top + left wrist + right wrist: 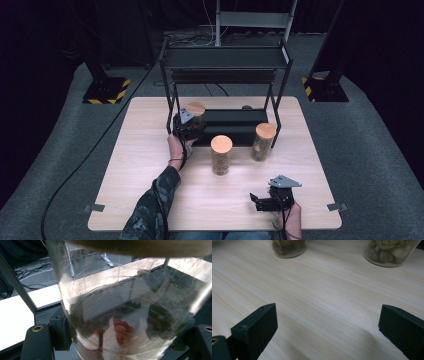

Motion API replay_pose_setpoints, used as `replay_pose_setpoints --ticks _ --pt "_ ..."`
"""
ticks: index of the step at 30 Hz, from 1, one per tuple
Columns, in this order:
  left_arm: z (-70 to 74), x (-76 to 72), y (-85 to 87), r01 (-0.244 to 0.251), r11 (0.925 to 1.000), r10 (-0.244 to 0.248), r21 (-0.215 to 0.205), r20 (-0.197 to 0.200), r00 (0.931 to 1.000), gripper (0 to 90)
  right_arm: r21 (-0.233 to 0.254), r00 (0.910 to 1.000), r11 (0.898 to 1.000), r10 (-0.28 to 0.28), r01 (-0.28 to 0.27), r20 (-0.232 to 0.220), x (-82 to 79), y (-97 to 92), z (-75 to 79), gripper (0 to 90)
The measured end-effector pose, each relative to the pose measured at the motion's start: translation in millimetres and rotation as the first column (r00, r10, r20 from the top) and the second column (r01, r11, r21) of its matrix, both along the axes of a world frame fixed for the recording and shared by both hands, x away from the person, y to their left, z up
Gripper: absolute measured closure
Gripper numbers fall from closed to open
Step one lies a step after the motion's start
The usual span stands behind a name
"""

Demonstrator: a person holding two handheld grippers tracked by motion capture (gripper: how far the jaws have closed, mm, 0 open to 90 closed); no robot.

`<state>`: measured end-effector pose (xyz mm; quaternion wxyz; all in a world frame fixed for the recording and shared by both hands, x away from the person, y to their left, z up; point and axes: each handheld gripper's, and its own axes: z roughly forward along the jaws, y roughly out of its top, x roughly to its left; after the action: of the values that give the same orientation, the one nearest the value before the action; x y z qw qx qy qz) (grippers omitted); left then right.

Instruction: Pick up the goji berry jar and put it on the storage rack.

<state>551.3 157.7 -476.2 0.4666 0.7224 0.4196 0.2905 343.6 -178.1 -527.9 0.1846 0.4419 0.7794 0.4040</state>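
Dark curtains and grey carpet surround a pale wooden tabletop (150, 165), where a black two-tier shelf rack (225, 60) stands at the far edge; the left tongs (186, 125) are clenched around a clear glass jar (194, 117) with a wooden lid, holding it at the rack's left front post, by the lower shelf (235, 122); the right tongs (260, 201) rest near the front edge, released and holding nothing.

Risks, as I judge them: the jar could knock the rack's post on its way in, since it sits just beside that upright; smooth glass may slip in the grip if the hand tilts; a careless swing could also clip the middle jar (221, 154) standing near the hand, or the right-hand jar (263, 141) by the rack's other front post.

From the left gripper view, the jar's wall (125, 315) is pressed between the jaws, with reddish pieces (121, 330) and something pale at its bottom, a detail too small to read from above; the right gripper view gives bare wood grain between wide-apart jaws and the bases of two jars (289, 246) filled with brownish lumps; the high view alone lays out rack, jars and both hands together.
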Motion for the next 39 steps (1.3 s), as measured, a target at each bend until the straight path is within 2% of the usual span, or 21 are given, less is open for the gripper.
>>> replay_pose_setpoints --ticks 12,19,39 --pt "-6.6 4.2 1.1 -0.01 0.9996 0.009 -0.025 -0.021 0.9997 24.4 -0.001 1.0 1.0 0.001 -0.001 -0.001 0.0 0.1 -0.1 1.2" --pt "-10.3 5.7 1.7 -0.012 0.9971 0.01 -0.075 -0.021 0.9997 24.5 -0.001 1.0 1.0 0.002 -0.002 -0.001 0.1 0.1 -0.1 1.2" --pt "-12.3 5.5 -1.6 -0.028 0.9965 0.027 -0.079 -0.005 0.9996 24.4 -0.002 1.0 1.0 -0.001 0.001 0.002 -0.4 0.3 0.0 1.1"
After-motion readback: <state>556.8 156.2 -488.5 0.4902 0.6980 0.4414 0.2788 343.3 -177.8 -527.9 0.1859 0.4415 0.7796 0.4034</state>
